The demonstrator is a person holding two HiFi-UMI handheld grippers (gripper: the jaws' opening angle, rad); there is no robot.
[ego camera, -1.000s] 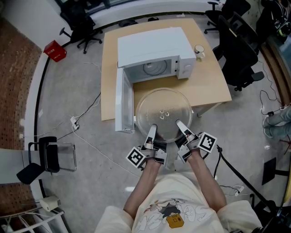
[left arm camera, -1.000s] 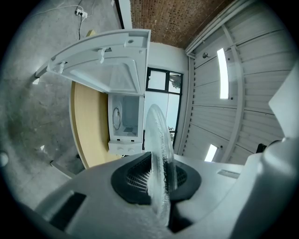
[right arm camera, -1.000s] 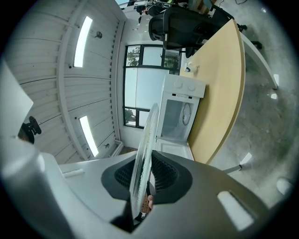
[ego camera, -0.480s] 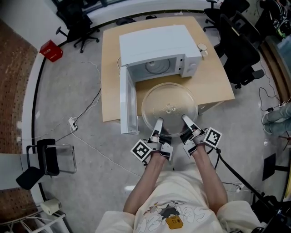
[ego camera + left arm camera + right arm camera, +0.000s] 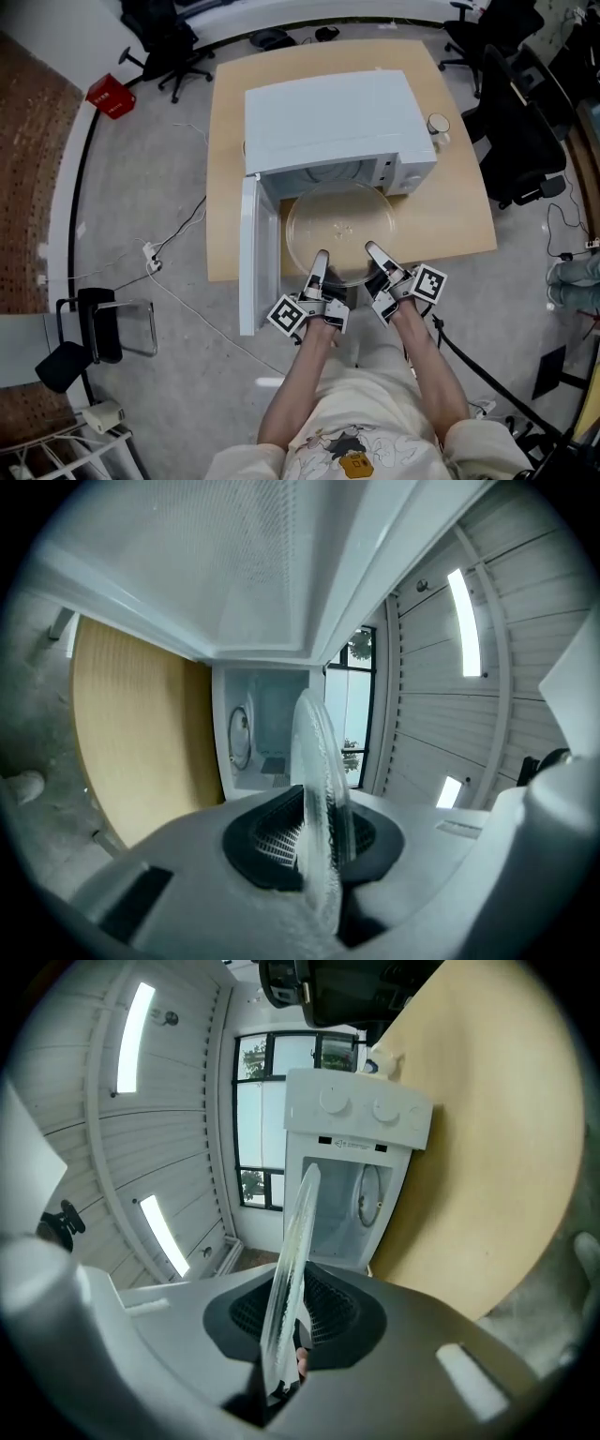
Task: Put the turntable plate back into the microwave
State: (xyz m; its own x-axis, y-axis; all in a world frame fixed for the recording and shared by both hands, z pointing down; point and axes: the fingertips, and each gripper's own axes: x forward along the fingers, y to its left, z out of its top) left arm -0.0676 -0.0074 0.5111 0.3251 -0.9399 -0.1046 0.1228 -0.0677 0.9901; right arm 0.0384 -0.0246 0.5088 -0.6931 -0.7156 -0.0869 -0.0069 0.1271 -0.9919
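Two sets of jaws are clenched on the near rim of the clear round glass turntable plate (image 5: pixel 339 230). Your left gripper (image 5: pixel 320 264) and right gripper (image 5: pixel 375 255) sit side by side, their ribbed pads biting the edge in both gripper views. You hold the plate level just in front of the white microwave oven (image 5: pixel 333 117), its far edge at the open cavity, above the pale wooden surface (image 5: pixel 230 141). The glass is likely stiff, weighty, slick and breakable. It hangs out ahead of your grip, so the rim hold needs an even squeeze on both sides. The white microwave door (image 5: pixel 250 253) stands swung open just left of the plate, and the cavity's upper frame looks close above it. Inside, a roller ring (image 5: pixel 240 736) lies on the cavity floor. A small white cup-like object (image 5: pixel 437 124) stands beside the oven, and black office chairs (image 5: pixel 520 122) are well apart.
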